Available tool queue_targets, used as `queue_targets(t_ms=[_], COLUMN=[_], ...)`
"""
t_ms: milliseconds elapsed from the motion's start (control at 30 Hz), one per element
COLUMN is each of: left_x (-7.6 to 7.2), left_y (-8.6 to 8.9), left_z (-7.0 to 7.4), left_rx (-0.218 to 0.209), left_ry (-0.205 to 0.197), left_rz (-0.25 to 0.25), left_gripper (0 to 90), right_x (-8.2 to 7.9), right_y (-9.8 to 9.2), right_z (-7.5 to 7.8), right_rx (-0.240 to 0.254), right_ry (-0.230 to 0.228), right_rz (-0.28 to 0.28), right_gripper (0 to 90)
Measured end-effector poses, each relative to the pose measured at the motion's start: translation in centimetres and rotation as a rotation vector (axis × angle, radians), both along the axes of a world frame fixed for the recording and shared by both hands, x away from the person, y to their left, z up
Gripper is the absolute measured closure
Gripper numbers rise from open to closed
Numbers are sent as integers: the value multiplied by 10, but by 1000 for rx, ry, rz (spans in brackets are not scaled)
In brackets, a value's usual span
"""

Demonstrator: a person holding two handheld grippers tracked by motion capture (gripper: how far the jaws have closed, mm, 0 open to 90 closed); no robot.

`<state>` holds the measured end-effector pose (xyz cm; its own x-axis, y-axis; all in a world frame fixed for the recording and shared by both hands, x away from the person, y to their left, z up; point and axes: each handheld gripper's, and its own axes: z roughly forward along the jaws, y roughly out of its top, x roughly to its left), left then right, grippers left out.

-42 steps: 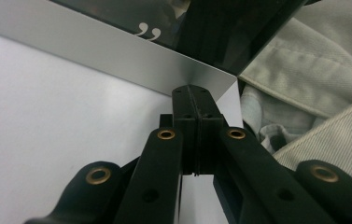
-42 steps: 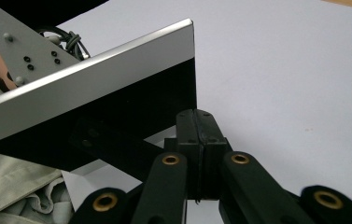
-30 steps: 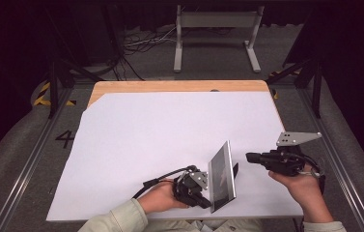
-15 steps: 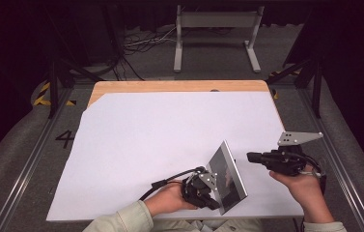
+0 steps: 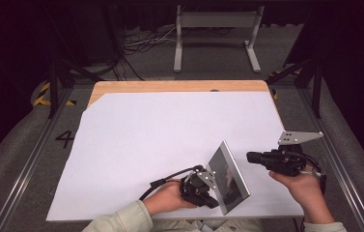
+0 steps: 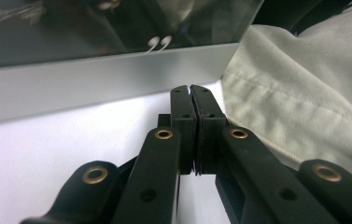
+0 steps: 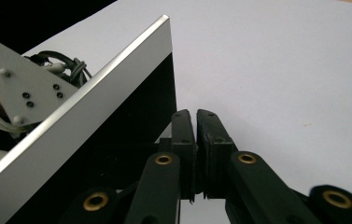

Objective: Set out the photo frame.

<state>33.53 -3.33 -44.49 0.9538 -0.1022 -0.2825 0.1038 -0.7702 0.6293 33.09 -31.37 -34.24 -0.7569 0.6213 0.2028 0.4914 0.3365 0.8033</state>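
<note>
A white surface [image 5: 170, 140] fills the dark room; the tilted silver-framed panel [image 5: 229, 178] leans against the left claw [image 5: 213, 203], seemingly propped there; that claw's jaws meet, holding nothing; the right claw [image 5: 250, 157], just beyond the panel's upper edge, has barely parted, empty

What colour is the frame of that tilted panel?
Silver-grey, around a dark glossy face; the panel shows it best in the right gripper view.

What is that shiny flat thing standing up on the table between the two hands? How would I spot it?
Start at the big white sheet covering the table, then look to its near edge, between the person's two hands. There a thin, flat rectangular panel stands tilted on its edge, beside the left tongs. Its silver rim and dark, mirror-like face set it apart from the black tools either side.
</note>
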Motion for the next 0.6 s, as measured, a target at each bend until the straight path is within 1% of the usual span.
queue_targets(t_ms=[33,67,167,233,300,367,400,467,600], left_x=[3,3,8,10,13,15,15,19,26], left_y=[6,6,18,24,32,40,40,53,73], left_z=[2,2,8,11,14,16,16,20,25], left_rx=[-5,-5,-27,-33,-43,-43,-43,-48,-81], left_ry=[-1,-1,-1,-12,-17,-30,-30,-40,-47], left_rz=[17,17,52,62,84,106,106,137,205], left_gripper=[881,879,870,864,853,843,837,834,811], right_x=[0,0,-1,-1,-2,-2,-2,-2,-2], right_y=[0,0,0,0,1,1,1,1,0], right_z=[0,0,2,3,5,6,7,8,13], right_rx=[1,1,6,7,6,3,6,11,24], right_ry=[0,0,2,0,-1,-3,1,8,11], right_rz=[0,0,-4,-5,-7,-11,-14,-15,-24], right_gripper=[847,847,836,830,822,810,801,797,773])
